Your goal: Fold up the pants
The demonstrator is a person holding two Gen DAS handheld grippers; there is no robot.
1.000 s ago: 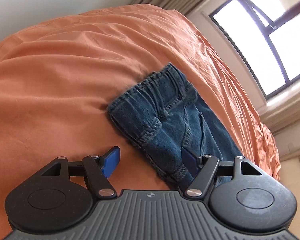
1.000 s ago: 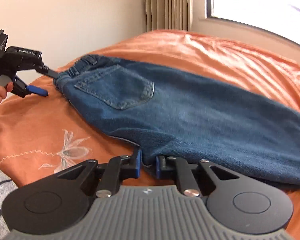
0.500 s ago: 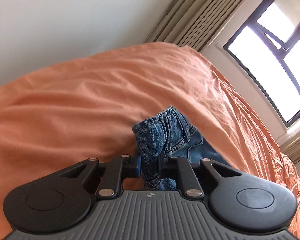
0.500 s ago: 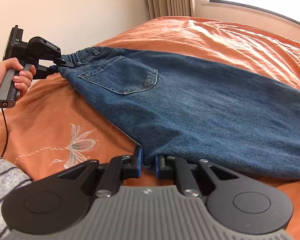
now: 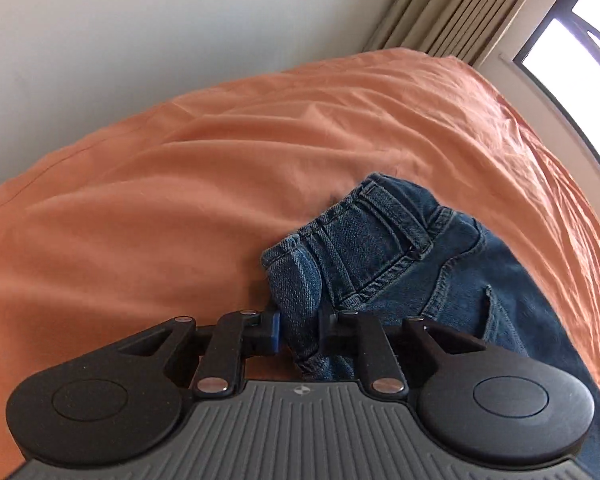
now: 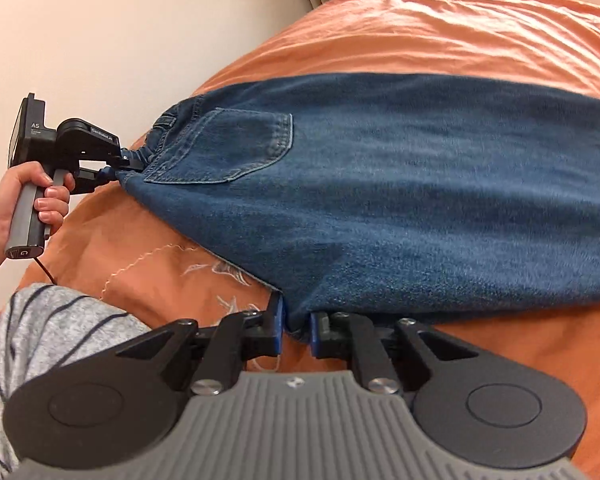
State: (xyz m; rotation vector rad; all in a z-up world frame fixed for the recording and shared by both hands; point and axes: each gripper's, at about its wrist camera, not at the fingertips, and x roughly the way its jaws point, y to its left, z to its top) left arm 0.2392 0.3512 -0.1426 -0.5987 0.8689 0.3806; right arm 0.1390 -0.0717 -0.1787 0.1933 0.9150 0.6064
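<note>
Blue denim pants (image 6: 400, 184) lie folded lengthwise on an orange bedsheet (image 6: 480, 32), back pocket (image 6: 236, 148) up, legs running off to the right. My left gripper (image 5: 300, 330) is shut on the waistband corner (image 5: 296, 280) and holds it lifted off the sheet; it also shows in the right wrist view (image 6: 120, 168), held by a hand. My right gripper (image 6: 298, 330) is shut on the crotch edge of the pants (image 6: 300, 312), also raised.
The orange sheet (image 5: 180, 200) covers the bed, with embroidered flowers (image 6: 212, 272) near its front. A pale wall (image 5: 140, 40), curtains (image 5: 460, 4) and a window (image 5: 580, 40) stand behind. A striped grey sleeve (image 6: 40, 340) is at lower left.
My left gripper, open beside the waistband a second ago, has shut on its corner and lifted it. My right gripper stays shut on the crotch edge and has raised it too.
</note>
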